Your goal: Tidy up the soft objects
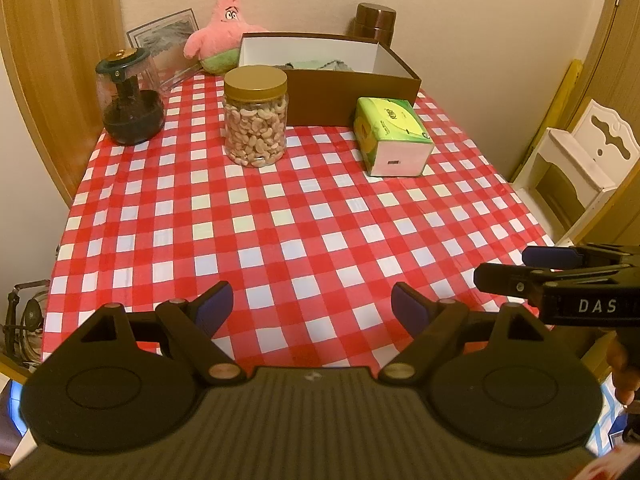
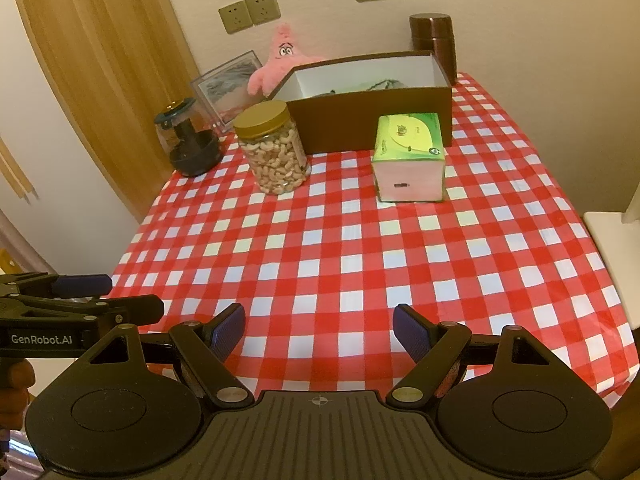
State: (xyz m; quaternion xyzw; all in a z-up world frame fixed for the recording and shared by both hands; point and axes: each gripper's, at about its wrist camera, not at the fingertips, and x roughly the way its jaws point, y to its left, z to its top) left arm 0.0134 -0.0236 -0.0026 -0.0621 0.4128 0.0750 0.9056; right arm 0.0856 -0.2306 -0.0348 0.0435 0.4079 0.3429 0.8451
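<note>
Both claws hang over the near edge of the worktop, which is covered with a red-and-white checked cloth. The left claw has its jaws spread wide with only bare cloth between the blue pads; it grips nothing. The right claw stands likewise wide apart and empty, and it also appears at the right border of the left wrist view, just beside the left claw. The soft objects lie well apart from both claws, at the far end of the worktop. A pink plush star sits upright against the back wall, behind the left rear corner of a brown open box with a white interior. Inside the box a greenish folded cloth shows above the front wall; its full shape is hidden. A green tissue pack lies on the cloth in front of the right part of the box, the nearest soft item to the claws, more in line with the right claw than the left. A clear jar of cashews with a gold lid stands upright in front of the left corner of the box. Left of the jar is a dark-based glass container, and behind it a framed picture leans on the wall. A brown cylindrical canister stands behind the right rear corner of the box.
</note>
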